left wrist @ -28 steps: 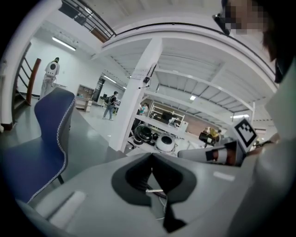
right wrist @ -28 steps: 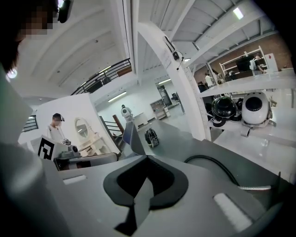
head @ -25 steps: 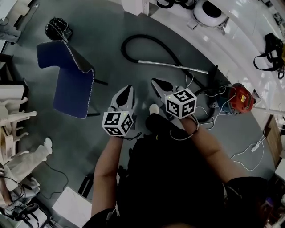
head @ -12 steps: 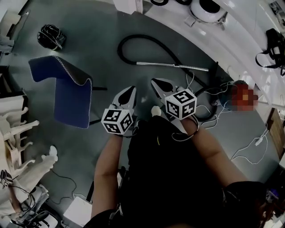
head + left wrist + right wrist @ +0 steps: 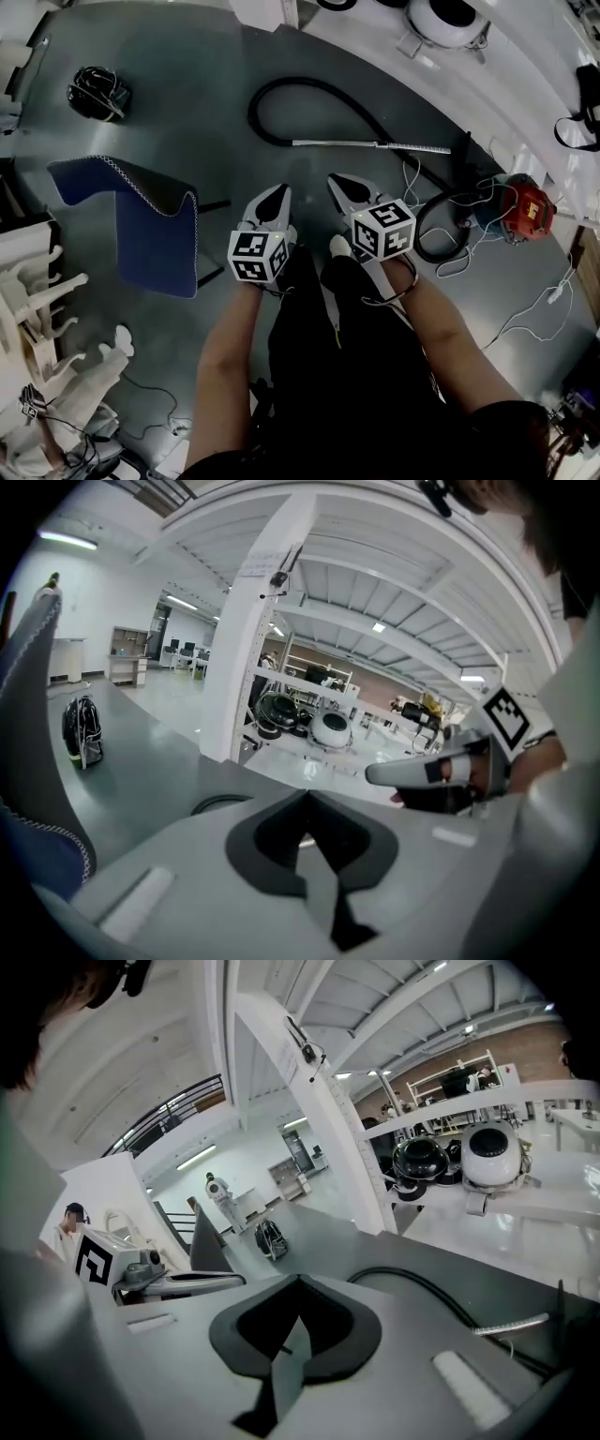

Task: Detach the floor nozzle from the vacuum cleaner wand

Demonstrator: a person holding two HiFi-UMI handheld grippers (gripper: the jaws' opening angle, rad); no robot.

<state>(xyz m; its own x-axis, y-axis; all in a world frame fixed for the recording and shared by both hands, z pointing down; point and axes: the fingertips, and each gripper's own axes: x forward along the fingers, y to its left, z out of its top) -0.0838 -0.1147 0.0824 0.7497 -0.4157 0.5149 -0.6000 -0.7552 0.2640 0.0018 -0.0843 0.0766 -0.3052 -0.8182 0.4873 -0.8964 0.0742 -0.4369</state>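
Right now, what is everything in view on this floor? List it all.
hose: one, black, looped on the floor ahead
wand: one, silver, lying at the hose's end
vacuum body: one, red, floor at right
cables: several, white, floor at right
chair: one, blue, left of the grippers
backpack: one, black, far left
round machine: one, white and black, top platform
left gripper: one, white and black, shut, empty
right gripper: one, white and black, shut, empty
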